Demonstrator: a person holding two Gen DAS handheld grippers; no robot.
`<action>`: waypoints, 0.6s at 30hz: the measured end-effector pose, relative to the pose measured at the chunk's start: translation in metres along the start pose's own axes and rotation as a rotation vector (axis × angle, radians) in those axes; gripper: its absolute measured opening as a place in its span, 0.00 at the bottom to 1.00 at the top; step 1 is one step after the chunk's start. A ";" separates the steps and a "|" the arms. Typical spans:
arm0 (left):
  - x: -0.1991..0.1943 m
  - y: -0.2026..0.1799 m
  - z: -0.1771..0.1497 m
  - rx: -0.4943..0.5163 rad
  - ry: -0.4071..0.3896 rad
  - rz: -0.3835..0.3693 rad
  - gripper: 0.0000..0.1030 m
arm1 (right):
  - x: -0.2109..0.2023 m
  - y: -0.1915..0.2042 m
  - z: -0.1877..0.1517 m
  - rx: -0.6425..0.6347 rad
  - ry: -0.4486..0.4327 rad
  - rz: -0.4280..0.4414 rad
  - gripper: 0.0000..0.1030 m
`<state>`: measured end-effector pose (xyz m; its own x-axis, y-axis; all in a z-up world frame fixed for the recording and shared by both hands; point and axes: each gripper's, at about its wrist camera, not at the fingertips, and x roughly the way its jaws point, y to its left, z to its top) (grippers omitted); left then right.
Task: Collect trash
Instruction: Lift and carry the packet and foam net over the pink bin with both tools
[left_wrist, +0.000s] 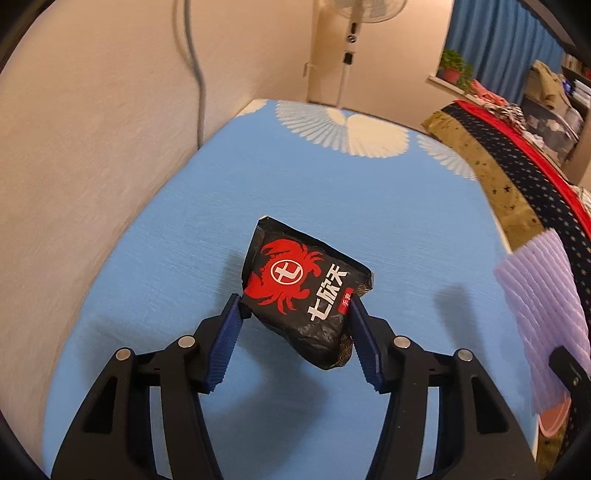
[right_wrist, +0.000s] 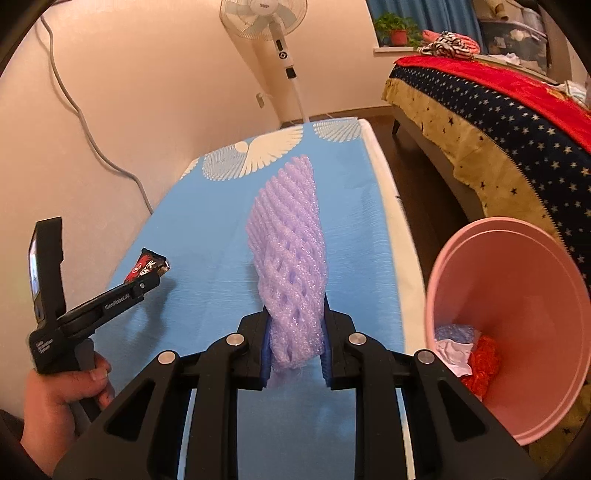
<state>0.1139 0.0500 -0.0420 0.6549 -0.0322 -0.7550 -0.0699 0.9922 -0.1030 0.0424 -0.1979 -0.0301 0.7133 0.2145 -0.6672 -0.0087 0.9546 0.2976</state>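
At the bottom centre, the right hand-held gripper (right_wrist: 295, 345) clamps a purple foam net (right_wrist: 290, 251) that stands upright above the blue desk (right_wrist: 207, 229). At lower right a pink bin (right_wrist: 524, 295) tilts toward the camera, with white, blue and orange scraps inside. At left, a hand (right_wrist: 55, 391) holds the left hand-held gripper (right_wrist: 149, 280), its tip at a black-and-red wrapper (right_wrist: 147, 267). A fan (right_wrist: 266, 18) stands at top centre.

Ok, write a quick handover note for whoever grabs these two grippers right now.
Left gripper: shut on the black snack wrapper, lifted off the blue table.
Right gripper: shut on the purple foam net.
Pink bin stands right of the table, already holding some trash.
Done: both pieces picked up.
Left: drop both into the bin.
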 end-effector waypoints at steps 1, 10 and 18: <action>-0.005 -0.003 -0.001 0.012 -0.005 -0.003 0.54 | -0.004 0.000 0.000 -0.001 -0.005 -0.003 0.20; -0.059 -0.024 -0.015 0.074 -0.067 -0.050 0.54 | -0.050 -0.010 -0.002 0.003 -0.062 -0.031 0.20; -0.093 -0.041 -0.034 0.060 -0.107 -0.170 0.54 | -0.081 -0.020 -0.003 0.003 -0.106 -0.064 0.20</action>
<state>0.0301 0.0086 0.0104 0.7300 -0.1900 -0.6565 0.0910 0.9790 -0.1822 -0.0172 -0.2338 0.0161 0.7825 0.1299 -0.6089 0.0412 0.9650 0.2589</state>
